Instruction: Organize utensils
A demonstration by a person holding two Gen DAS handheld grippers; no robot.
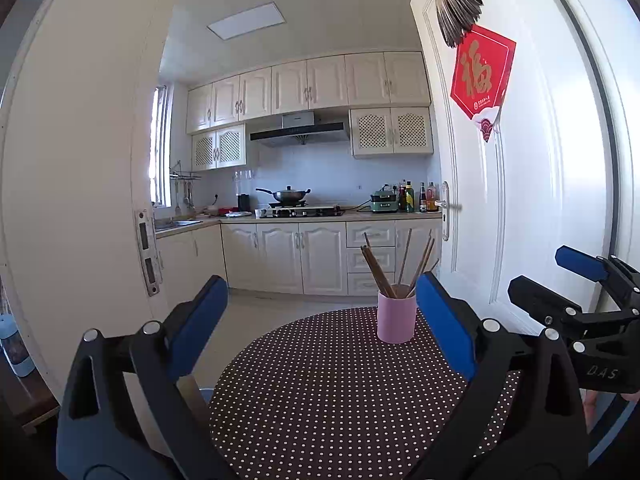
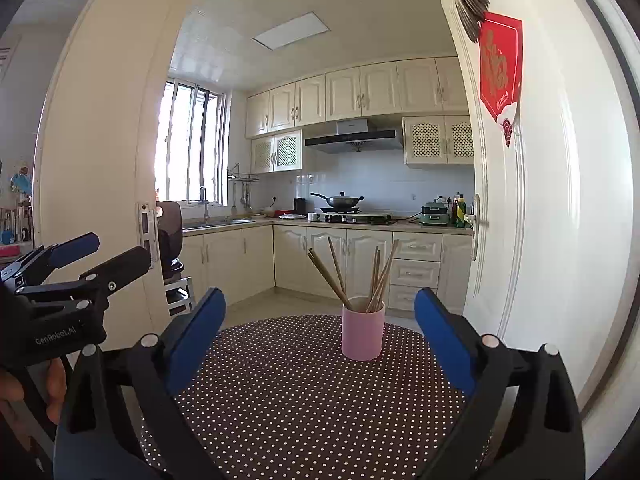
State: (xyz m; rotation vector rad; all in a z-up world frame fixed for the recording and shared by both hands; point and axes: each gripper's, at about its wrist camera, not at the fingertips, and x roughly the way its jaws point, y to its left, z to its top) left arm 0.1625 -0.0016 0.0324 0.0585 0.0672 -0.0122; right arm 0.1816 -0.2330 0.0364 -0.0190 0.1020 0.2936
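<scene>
A pink cup (image 1: 396, 319) (image 2: 363, 333) stands upright near the far edge of a round table with a dark polka-dot cloth (image 1: 320, 392) (image 2: 288, 400). Several wooden chopsticks (image 1: 384, 268) (image 2: 340, 276) lean out of it in different directions. My left gripper (image 1: 322, 300) is open over the near part of the table, short of the cup, with nothing between its blue pads. My right gripper (image 2: 320, 308) is open too, also short of the cup and empty. Each gripper shows at the edge of the other's view (image 1: 560, 276) (image 2: 108, 252).
A white door (image 1: 520, 184) (image 2: 540, 200) stands open close to the table's right side, and a door frame (image 1: 80, 200) rises on the left. Beyond is a kitchen with cream cabinets, a stove with a wok (image 2: 338, 200), and a sink under a window. A hand (image 2: 24, 396) holds the left gripper.
</scene>
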